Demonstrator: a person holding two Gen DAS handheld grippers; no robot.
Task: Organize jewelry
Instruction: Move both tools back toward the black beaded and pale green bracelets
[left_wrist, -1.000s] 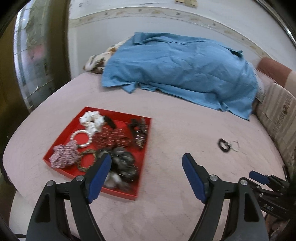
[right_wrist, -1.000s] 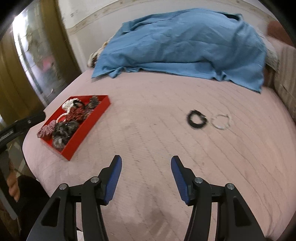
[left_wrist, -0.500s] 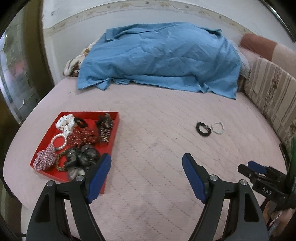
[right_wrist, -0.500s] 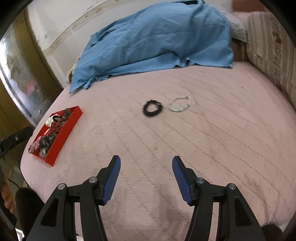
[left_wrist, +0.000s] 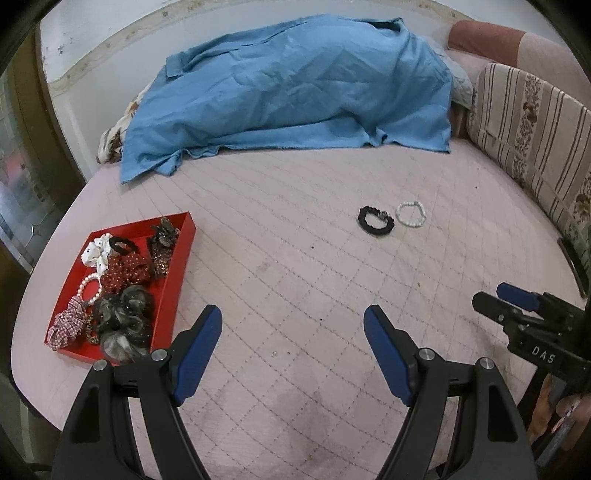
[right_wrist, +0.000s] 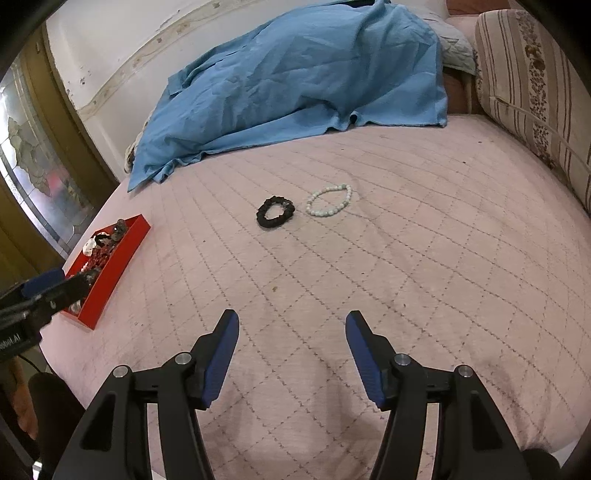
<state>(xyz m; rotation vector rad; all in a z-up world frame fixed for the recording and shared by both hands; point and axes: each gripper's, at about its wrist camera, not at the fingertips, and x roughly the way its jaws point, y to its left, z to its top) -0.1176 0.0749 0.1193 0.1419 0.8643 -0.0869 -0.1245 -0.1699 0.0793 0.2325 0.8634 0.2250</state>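
Left gripper (left_wrist: 292, 345): pointed steeply downward, jaws stood wide apart, nothing between the blue pads (left_wrist: 199, 350).
Right gripper (right_wrist: 291, 345): also angled down, jaws apart and empty; the last two readings were too close to call them opening.
Side by side: each gripper showed at the edge of the other's view.
Hand (left_wrist: 565, 410): partly visible under the right gripper's body, fingers blurred.

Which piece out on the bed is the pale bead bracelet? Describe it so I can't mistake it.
On the pink quilted bed, look to the open middle, nearer than the blue sheet and well right of the red tray. Two small rings lie there side by side. The pale bead bracelet is the right-hand one, a thin loop of whitish beads, while its neighbour is a thick black hair tie.
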